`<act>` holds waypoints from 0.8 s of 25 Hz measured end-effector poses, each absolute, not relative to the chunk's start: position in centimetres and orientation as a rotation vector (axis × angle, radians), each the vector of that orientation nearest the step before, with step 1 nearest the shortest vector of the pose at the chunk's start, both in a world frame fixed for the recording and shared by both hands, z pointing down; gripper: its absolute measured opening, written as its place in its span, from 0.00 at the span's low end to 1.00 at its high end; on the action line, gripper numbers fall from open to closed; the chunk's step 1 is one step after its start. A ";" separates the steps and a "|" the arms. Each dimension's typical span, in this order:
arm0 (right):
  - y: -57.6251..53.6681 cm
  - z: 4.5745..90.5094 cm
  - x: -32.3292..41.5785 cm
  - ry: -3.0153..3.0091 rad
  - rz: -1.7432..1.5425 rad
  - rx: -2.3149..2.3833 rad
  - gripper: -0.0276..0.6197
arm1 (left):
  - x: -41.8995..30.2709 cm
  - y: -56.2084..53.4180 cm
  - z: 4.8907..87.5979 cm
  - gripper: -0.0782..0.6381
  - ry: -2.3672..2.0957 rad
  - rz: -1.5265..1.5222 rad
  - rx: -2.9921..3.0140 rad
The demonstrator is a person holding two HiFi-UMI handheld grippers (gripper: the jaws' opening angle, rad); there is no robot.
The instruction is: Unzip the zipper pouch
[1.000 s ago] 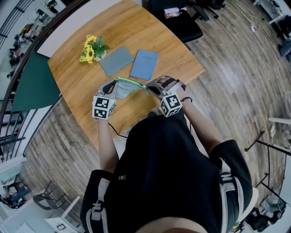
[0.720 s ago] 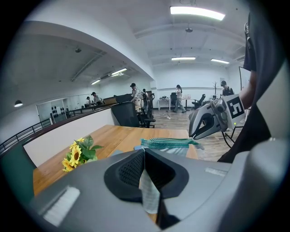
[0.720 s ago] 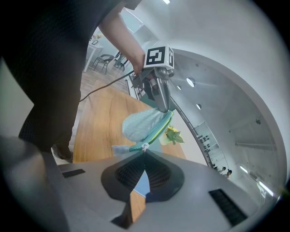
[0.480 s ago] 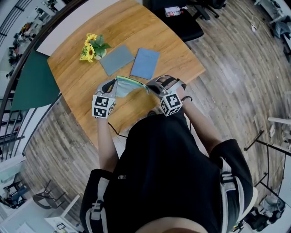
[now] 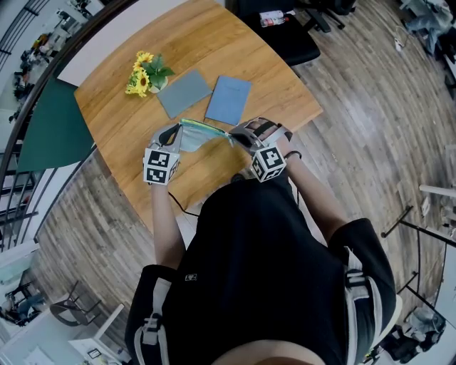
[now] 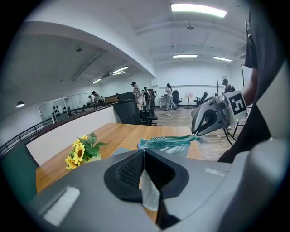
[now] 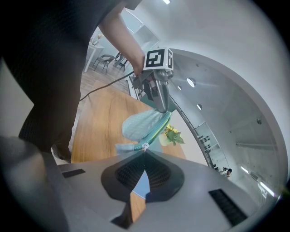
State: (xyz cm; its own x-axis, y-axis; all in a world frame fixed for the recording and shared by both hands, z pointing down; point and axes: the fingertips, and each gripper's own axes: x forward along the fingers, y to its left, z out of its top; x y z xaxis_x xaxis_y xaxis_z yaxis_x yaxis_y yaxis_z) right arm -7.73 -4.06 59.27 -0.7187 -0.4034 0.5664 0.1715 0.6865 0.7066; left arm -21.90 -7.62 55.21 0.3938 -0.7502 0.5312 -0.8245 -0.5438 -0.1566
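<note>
While the left tool is clamping the pale teal fabric zipper pouch above the wooden tabletop and the right tool is pinching its silver pull, either grip is probably risking slipping under tension.

Pale teal pouch, yellow sunflowers, blue sheet

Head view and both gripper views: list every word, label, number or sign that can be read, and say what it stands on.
No text can be read in any view.
Cube on the left gripper and cube on the right gripper: black-and-white square patterns, no letters or digits.
White-and-red thing on the dark chair: print too small to read.
Zipper pouch: no print shows.
</note>
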 end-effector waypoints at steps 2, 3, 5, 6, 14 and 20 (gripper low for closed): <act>-4.1 59.3 -7.9 -2.162 -1.003 0.174 0.05 | -22.1 -7.7 55.5 0.12 -1.430 0.872 2.500; -4.1 59.4 -8.0 -2.162 -1.005 0.171 0.05 | -22.1 -7.7 55.6 0.12 -1.432 0.888 2.497; -4.0 59.4 -8.1 -2.161 -1.008 0.167 0.05 | -22.3 -7.8 55.6 0.12 -1.442 0.901 2.491; -3.9 59.4 -8.2 -2.161 -1.009 0.166 0.05 | -22.4 -7.8 55.5 0.12 -1.452 0.898 2.485; -3.8 59.4 -8.0 -2.169 -1.000 0.173 0.05 | -23.4 -7.8 55.4 0.12 -1.482 0.903 2.467; -3.8 59.4 -7.9 -2.169 -0.999 0.181 0.05 | -23.6 -7.4 55.7 0.12 -1.505 0.881 2.438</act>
State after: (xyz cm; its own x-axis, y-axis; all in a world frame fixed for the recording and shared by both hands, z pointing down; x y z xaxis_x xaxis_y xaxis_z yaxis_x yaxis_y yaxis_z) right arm -7.88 -3.76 59.37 -0.7238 -0.4022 0.5607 0.1646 0.6885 0.7063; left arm -23.63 -7.45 55.69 0.3267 -0.7703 0.5477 -0.8547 -0.4881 -0.1767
